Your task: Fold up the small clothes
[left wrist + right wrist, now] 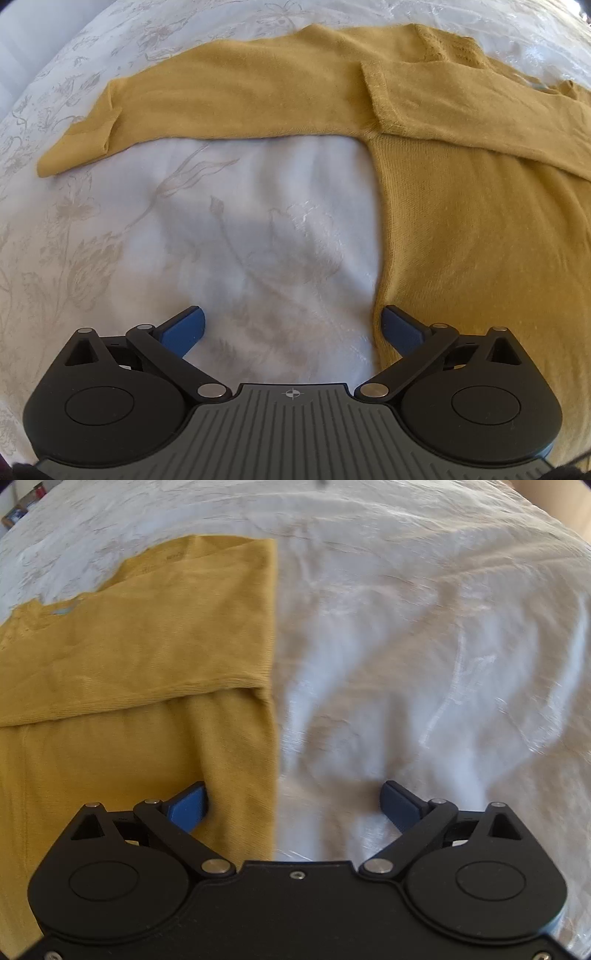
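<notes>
hovering wide open and empty, left gripper and right gripper straddle opposite side edges of the mustard sweater (one sleeve already crossed over) on the bedspread, seemingly poised to fold inward.

Hovering with fingers spread wide over the straight side edge of the mustard sweater, lying flat with one part folded across on the white bedspread
</notes>
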